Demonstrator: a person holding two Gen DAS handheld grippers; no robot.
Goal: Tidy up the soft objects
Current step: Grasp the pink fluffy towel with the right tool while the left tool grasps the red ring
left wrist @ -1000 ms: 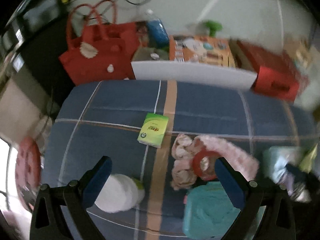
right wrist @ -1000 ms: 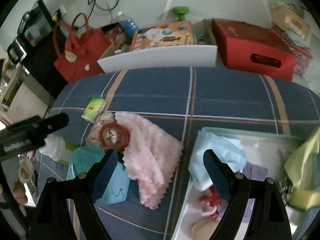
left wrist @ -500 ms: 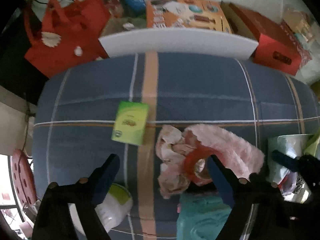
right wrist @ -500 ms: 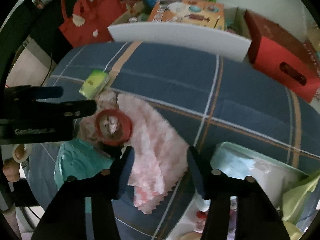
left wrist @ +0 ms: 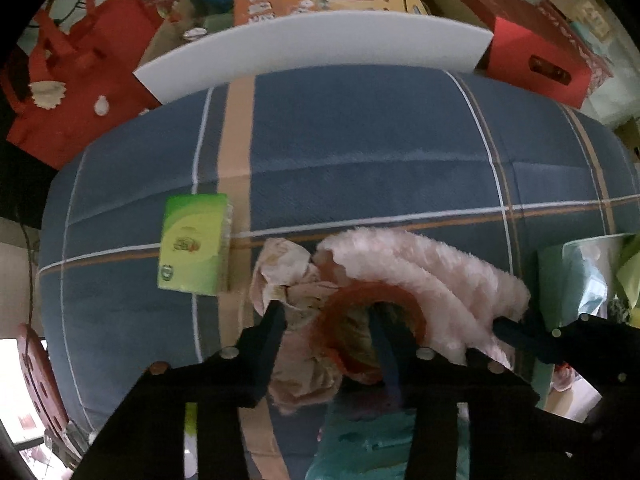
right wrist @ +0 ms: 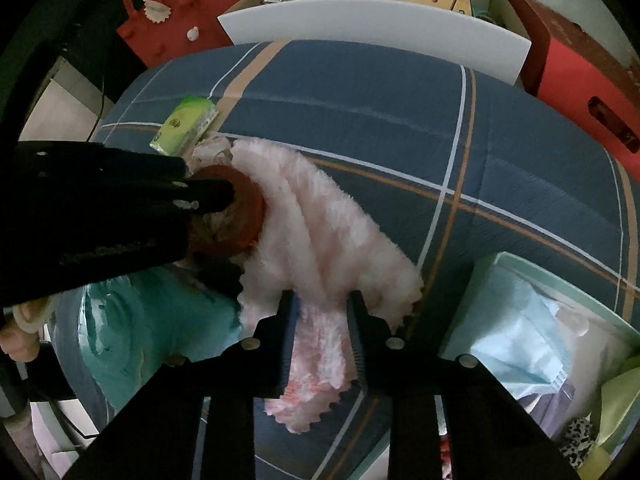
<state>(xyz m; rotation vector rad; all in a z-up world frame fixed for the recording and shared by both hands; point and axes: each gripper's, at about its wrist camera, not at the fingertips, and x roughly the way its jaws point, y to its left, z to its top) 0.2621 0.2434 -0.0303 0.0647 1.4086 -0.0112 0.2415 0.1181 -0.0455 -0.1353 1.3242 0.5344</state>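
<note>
Since half a second ago both grippers have dropped onto the pile and narrowed their fingers. The right gripper (right wrist: 320, 312) is now pinched onto the near edge of the fluffy pink cloth (right wrist: 320, 240), which lies spread on the blue plaid cushion (right wrist: 400, 120); that edge is probably the easiest part to lift toward the pale green bin (right wrist: 600, 312) at four o'clock, already holding a light blue mask pack (right wrist: 528, 332). The left gripper (left wrist: 328, 320) straddles the rim of the red tape roll (left wrist: 360, 300), one finger outside and one in the hole, seemingly pinning or lifting it off the cloth; whether it is fully clamped cannot be told. Only the left view shows the crumpled cream fabric (left wrist: 280, 264) under the roll and the green tissue packet (left wrist: 192, 240) at nine o'clock clearly. Only the right view shows the bin's contents and the teal pouch (right wrist: 152, 320) at eight o'clock.
</note>
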